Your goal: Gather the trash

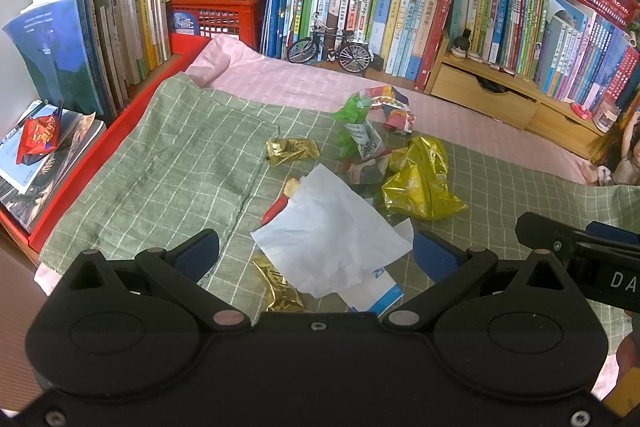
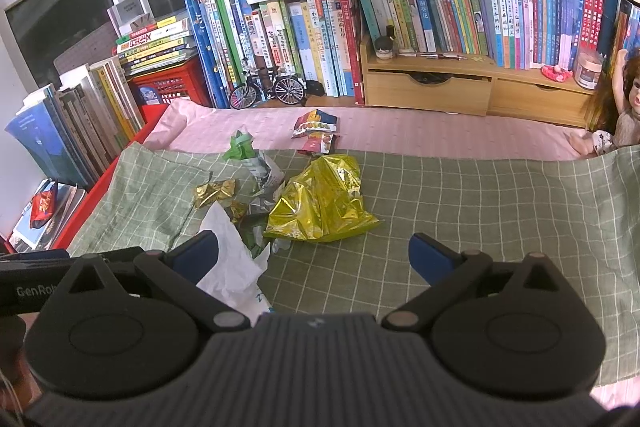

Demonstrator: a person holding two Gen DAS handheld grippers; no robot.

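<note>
Trash lies heaped on a green checked cloth (image 1: 160,163). A white paper sheet (image 1: 328,235) sits between the blue pads of my open left gripper (image 1: 316,253), over a gold wrapper (image 1: 280,287) and a white-blue packet (image 1: 380,297). Beyond lie a yellow foil bag (image 1: 420,183), a small gold wrapper (image 1: 292,151), green plastic with crumpled paper (image 1: 358,129) and a colourful snack bag (image 1: 394,107). In the right wrist view my right gripper (image 2: 314,257) is open above bare cloth, with the white paper (image 2: 232,259) by its left finger and the yellow foil bag (image 2: 320,205) just ahead.
Rows of books (image 1: 400,15) and a red crate (image 1: 218,15) line the back and left. A model bicycle (image 1: 330,47), a wooden drawer shelf (image 2: 432,87) and a doll (image 2: 616,119) stand around the pink cloth (image 2: 440,131). A red snack bag (image 1: 38,135) lies on books at left.
</note>
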